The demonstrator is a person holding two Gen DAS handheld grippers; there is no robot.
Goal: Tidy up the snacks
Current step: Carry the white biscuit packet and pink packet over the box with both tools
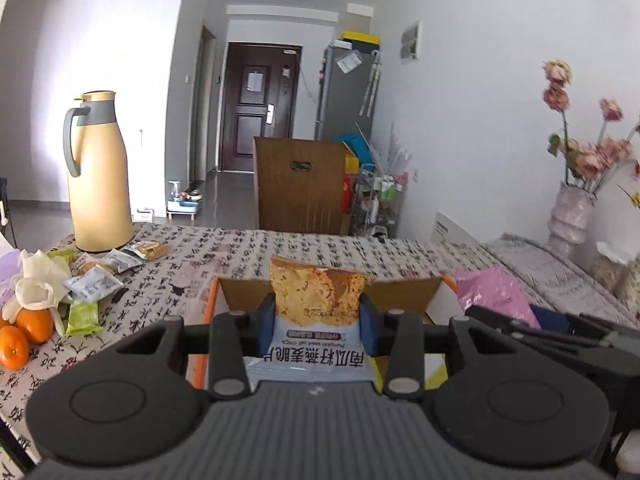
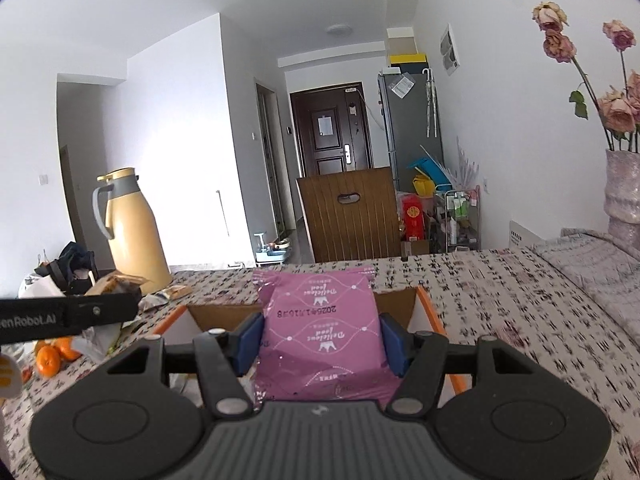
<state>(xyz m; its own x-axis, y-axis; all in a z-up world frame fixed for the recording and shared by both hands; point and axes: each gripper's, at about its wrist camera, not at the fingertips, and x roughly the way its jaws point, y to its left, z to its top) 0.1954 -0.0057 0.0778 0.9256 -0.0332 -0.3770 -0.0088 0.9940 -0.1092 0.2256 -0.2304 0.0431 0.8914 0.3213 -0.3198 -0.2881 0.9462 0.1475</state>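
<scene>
Two packets are in hand, one per gripper. In my left wrist view, lower centre, the left gripper (image 1: 318, 322) has its blue pads (image 1: 266, 326) pressed on both sides of an oat crisp packet (image 1: 318, 312), pinching it upright. Just behind the packet, centre frame, I see the open box (image 1: 400, 292) with orange edges. At the right edge of that view the right gripper (image 1: 560, 328) shows with the pink bag (image 1: 492, 292).

In the right wrist view, centre, the right gripper (image 2: 320, 340) is clamped on the pink bag (image 2: 320, 328), pads (image 2: 250, 338) touching its two sides. The box (image 2: 224, 312) sits directly behind it. The left gripper (image 2: 72, 316) crosses the left edge.

Farther out, at left in the left wrist view, loose snacks (image 1: 96, 280) lie on the patterned cloth (image 1: 240, 252), with oranges (image 1: 24, 332) at the lower left and a white glove (image 1: 36, 284) just above them. Behind them stands the yellow jug (image 1: 98, 176), upper left. A vase (image 1: 570, 216) of flowers stands at the right edge. Beyond the table, centre, is a wooden chair back (image 1: 302, 184).
</scene>
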